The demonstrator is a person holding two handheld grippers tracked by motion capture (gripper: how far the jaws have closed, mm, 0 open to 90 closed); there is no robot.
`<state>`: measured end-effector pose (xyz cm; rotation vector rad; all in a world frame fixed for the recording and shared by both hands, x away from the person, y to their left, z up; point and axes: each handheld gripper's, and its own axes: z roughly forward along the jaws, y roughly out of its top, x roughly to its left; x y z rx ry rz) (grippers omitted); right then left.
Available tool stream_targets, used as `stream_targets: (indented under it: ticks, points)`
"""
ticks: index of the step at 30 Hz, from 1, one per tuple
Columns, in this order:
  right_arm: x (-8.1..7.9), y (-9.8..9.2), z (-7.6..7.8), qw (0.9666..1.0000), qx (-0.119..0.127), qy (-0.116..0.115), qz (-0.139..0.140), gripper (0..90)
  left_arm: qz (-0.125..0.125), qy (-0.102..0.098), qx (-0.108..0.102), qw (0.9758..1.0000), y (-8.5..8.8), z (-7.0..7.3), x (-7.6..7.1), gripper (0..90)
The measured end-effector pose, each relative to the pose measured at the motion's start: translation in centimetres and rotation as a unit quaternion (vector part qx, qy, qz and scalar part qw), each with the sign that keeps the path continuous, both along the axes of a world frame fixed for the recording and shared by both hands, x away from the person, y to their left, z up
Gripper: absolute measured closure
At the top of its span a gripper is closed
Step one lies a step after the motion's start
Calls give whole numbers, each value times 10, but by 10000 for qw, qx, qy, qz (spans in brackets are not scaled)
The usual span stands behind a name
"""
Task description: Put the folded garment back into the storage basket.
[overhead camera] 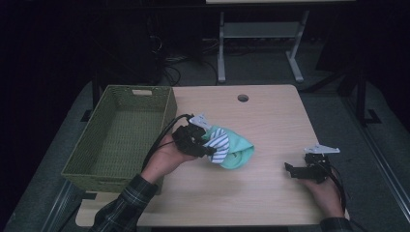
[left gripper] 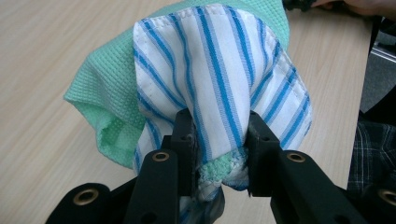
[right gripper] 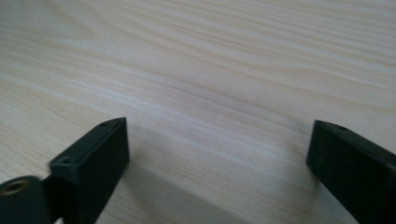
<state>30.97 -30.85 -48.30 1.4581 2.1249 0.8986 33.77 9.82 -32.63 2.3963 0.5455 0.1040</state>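
My left gripper [overhead camera: 209, 148] is shut on a bundle of two cloths, a white one with blue stripes [overhead camera: 220, 143] and a mint green waffle one [overhead camera: 238, 147]. In the left gripper view the striped cloth [left gripper: 224, 70] bulges between the black jaws of that gripper [left gripper: 217, 140], with the green cloth [left gripper: 105, 98] hanging behind it above the wooden table [left gripper: 42, 56]. The bundle's far end still touches the tabletop. My right gripper [overhead camera: 296, 170] stands open near the table's front right, and the right gripper view shows its jaws [right gripper: 219, 144] wide apart over bare wood.
A green woven basket [overhead camera: 99, 159] stands at the table's left edge, just left of my left hand. A round cable hole [overhead camera: 242, 98] is at the back of the table [overhead camera: 270, 116]. A white desk frame [overhead camera: 261, 34] stands on the floor beyond.
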Motion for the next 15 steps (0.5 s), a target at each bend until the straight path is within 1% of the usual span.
stream_targets:
  ticks: [1,5,8,15]
  points:
    - [1,0,0,10000,-27,27,-2,14,17,-24,21,10000,3,3,1,694]
    - [1,1,-1,10000,-19,48,-41,12,142,-91,-7,9999,14,12,2,693]
    - [1,1,-1,10000,-21,47,-43,12,224,-143,16,9996,24,20,4,694]
    - [1,1,-1,10000,-13,49,-12,12,541,-290,53,9981,49,36,8,693]
